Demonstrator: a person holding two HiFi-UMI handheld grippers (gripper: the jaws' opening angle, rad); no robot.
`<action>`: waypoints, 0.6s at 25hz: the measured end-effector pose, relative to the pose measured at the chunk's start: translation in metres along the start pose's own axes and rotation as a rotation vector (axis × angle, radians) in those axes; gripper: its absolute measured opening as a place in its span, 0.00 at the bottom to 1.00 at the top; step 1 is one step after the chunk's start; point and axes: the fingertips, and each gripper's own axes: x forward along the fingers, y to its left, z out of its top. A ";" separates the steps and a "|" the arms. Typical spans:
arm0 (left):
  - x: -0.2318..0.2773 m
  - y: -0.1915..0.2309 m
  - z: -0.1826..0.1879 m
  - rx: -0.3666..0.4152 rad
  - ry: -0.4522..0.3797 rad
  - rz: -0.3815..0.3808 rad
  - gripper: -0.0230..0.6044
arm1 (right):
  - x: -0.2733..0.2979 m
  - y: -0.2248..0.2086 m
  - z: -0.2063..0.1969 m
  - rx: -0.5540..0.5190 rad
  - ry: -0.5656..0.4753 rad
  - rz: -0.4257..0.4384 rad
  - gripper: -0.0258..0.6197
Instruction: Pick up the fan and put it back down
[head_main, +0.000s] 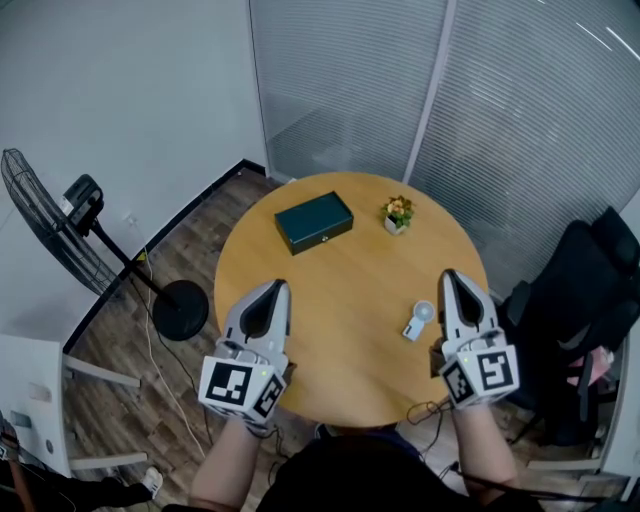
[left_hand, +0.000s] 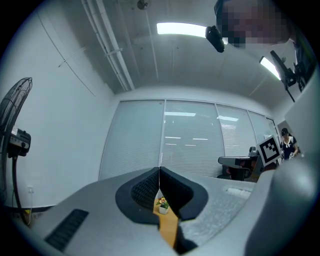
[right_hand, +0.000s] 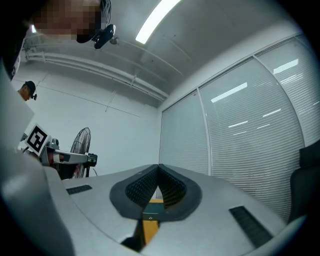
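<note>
A small white hand fan (head_main: 419, 318) lies on the round wooden table (head_main: 350, 380), towards its right front. My right gripper (head_main: 449, 276) hovers just right of the fan, jaws shut with nothing between them. My left gripper (head_main: 277, 288) is over the table's left front, also shut and empty. In the left gripper view the closed jaws (left_hand: 159, 170) point level at a little flower pot (left_hand: 162, 204). In the right gripper view the closed jaws (right_hand: 159, 166) point towards a dark green box (right_hand: 150, 216). The small fan is hidden in both gripper views.
The dark green box (head_main: 314, 222) and the flower pot (head_main: 398, 213) stand at the table's far side. A black standing floor fan (head_main: 60, 225) is on the floor at the left, near the wall. A black office chair (head_main: 585, 300) sits at the right. Cables hang at the table's front edge.
</note>
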 end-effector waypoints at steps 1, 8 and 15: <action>-0.001 -0.001 0.000 -0.001 0.000 0.000 0.05 | -0.001 0.000 -0.001 0.000 0.002 0.001 0.05; -0.001 -0.002 -0.003 -0.007 0.007 0.000 0.05 | -0.003 0.001 0.000 -0.004 -0.006 0.010 0.04; -0.002 -0.007 -0.006 -0.009 0.010 -0.001 0.05 | -0.007 0.000 -0.001 -0.002 -0.006 0.005 0.04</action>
